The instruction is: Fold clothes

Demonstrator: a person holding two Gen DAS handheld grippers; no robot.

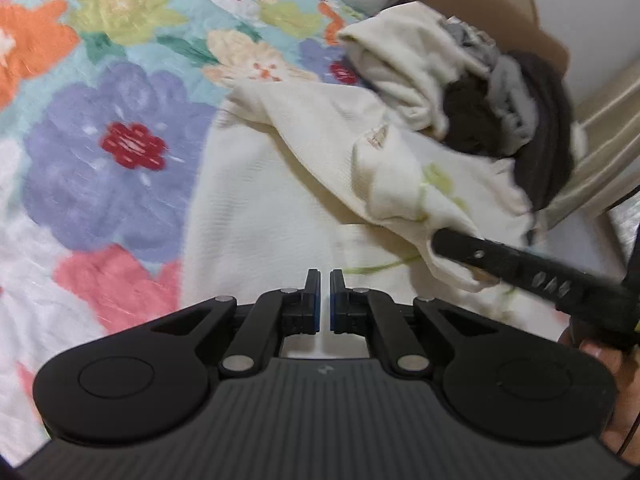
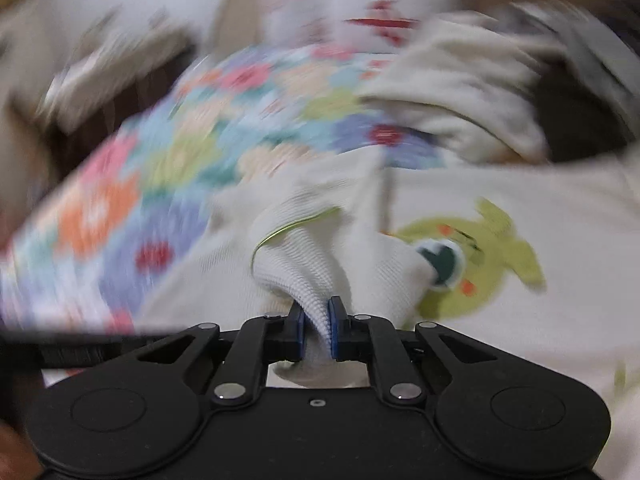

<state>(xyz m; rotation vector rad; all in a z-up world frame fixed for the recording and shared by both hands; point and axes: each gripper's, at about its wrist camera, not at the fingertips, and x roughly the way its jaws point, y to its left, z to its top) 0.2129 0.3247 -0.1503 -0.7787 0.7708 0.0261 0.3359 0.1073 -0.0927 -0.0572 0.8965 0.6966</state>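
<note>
Cream ribbed top (image 2: 500, 200) is soft and floppy, sprawled on the floral bedspread (image 1: 100, 140). Right gripper (image 2: 316, 318) is clenched on a bunched edge; left gripper (image 1: 325, 296) is nearly closed, empty. I'd grab hems or shoulder seams.

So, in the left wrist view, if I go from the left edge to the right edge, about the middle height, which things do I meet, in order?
Floral quilt → cream garment with green print → pile of unfolded clothes, cream, grey and dark → beige curtain. Lower right, the right claw pinches the garment's edge.
</note>
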